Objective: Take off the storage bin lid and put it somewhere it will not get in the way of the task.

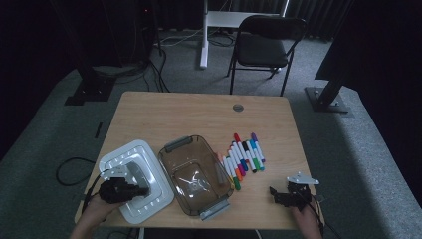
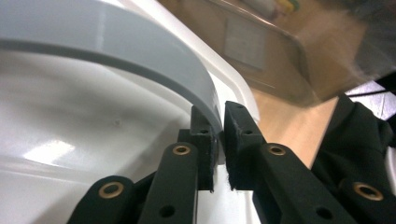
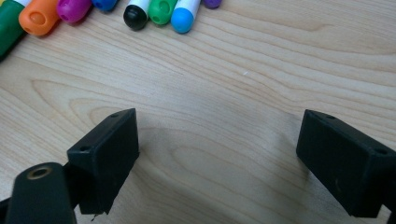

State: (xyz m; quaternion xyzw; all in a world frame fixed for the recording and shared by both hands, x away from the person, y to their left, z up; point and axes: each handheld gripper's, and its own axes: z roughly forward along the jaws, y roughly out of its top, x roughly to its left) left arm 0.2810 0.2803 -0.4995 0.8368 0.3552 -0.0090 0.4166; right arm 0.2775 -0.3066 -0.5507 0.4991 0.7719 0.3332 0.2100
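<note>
left claw (image 1: pixel 142 189) pinching lid (image 1: pixel 124 159) handle | right claw (image 3: pixel 219 163) wide open, empty | markers (image 1: pixel 244 154) beside clear bin (image 1: pixel 171 167)

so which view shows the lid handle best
The left gripper view: the grey handle arcs close up, pinched between the left gripper jaws. The high view shows it small on the white lid, partly behind the gripper.

Both tools are black. The left tool (image 2: pixel 219 140) has flat links pinned with brass rivets and small screw holes, its pads worn at the edges. The right tool (image 1: pixel 276 193) has blocky rectangular pads, a grey three-cornered plate (image 1: pixel 301 179) on top, and a black cable trailing back.
</note>
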